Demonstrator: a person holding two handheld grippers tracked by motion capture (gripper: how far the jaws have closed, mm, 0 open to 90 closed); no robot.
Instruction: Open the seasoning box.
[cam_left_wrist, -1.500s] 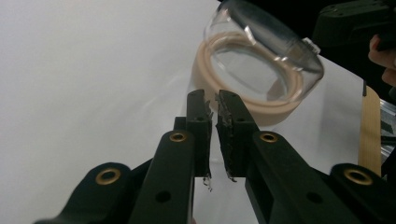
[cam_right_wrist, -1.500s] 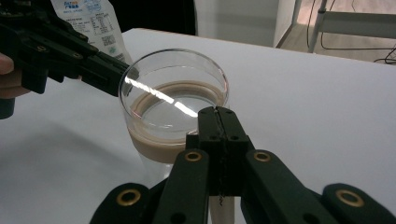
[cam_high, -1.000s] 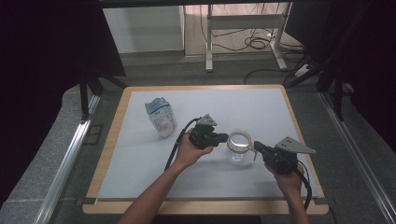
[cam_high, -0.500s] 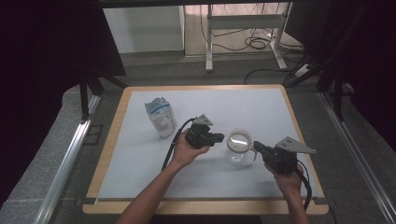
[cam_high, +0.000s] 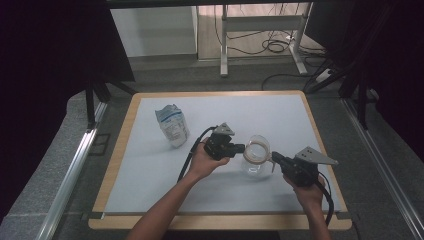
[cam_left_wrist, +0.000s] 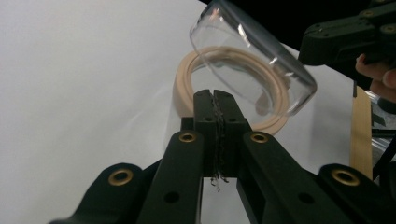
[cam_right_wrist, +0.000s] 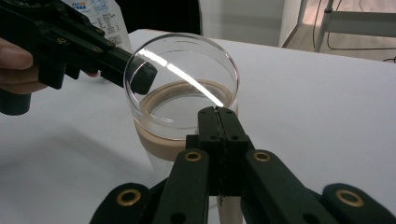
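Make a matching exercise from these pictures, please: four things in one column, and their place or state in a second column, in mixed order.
Things:
1. pouch
2. clear lid
3. beige ring
4. left gripper

Places or states:
a. tilted over the mouth of the jar
b. jaws closed together
c. standing on the left part of the table, apart from the jar
d. around the jar's neck

Pairs: 1-c, 2-a, 3-d, 4-b

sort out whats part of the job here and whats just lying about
In use: glass jar with tan ring and clear lid; left gripper; right gripper.
Lying about: white pouch, apart on the table.
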